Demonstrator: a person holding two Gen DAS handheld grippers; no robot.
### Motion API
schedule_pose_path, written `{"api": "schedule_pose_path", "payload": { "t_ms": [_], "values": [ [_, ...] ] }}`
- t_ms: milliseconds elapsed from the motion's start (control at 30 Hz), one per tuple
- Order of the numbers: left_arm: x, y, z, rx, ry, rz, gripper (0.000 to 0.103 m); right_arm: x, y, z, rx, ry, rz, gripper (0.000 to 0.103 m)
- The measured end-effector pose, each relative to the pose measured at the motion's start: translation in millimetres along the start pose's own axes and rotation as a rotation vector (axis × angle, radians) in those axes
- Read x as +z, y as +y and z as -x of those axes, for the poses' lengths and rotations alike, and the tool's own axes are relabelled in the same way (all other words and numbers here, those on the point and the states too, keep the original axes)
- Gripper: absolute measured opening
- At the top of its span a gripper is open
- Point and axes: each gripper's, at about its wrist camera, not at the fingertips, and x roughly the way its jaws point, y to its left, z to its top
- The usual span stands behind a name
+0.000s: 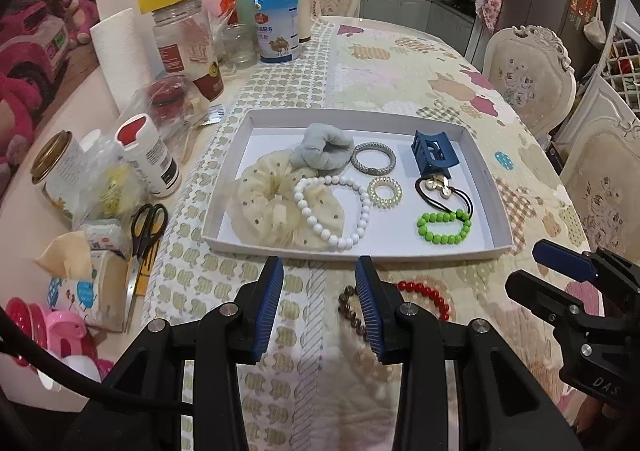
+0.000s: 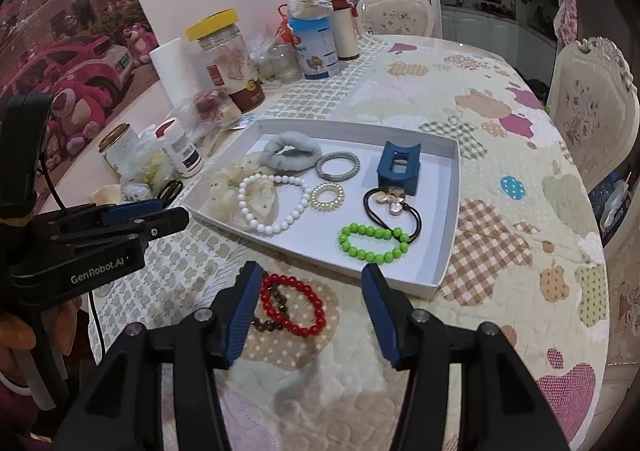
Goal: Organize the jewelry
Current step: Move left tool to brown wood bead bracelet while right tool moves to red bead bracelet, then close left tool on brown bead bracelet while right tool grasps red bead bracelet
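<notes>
Jewelry-filled white tray [image 1: 496, 211]

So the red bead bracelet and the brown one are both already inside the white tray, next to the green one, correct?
Not quite. The red bead bracelet and the brown one still lie on the tablecloth, in front of the white tray. Only the green one is inside. The right wrist view shows it.

A quilted, apple-patterned table [image 2: 500, 155] carries a white tray [image 2: 450, 247] at its middle. Near it lie a red bead bracelet [image 2: 316, 305] and a brown bead bracelet [image 2: 268, 325], overlapping. Jars [image 2: 224, 55], a paper roll [image 2: 176, 67] and scissors [image 1: 146, 227] crowd the far-left edge.
</notes>
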Motion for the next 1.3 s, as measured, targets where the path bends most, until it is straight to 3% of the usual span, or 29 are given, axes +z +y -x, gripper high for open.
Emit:
{"api": "schedule_pose_path", "payload": {
  "t_ms": [533, 767, 1300],
  "values": [
    [-19, 6, 22, -0.005, -0.026, 0.010, 0.027, -11, 21, 19, -0.003, -0.027, 0.032, 0.057],
    [-23, 16, 16, -0.029, 0.003, 0.042, 0.027, -15, 19, 16, -0.024, -0.013, 0.028, 0.059],
    [-36, 14, -35, -0.077, 0.145, 0.096, 0.026, -34, 1, -64, -0.054, 0.155, 0.057, 0.058]
  ]
}}
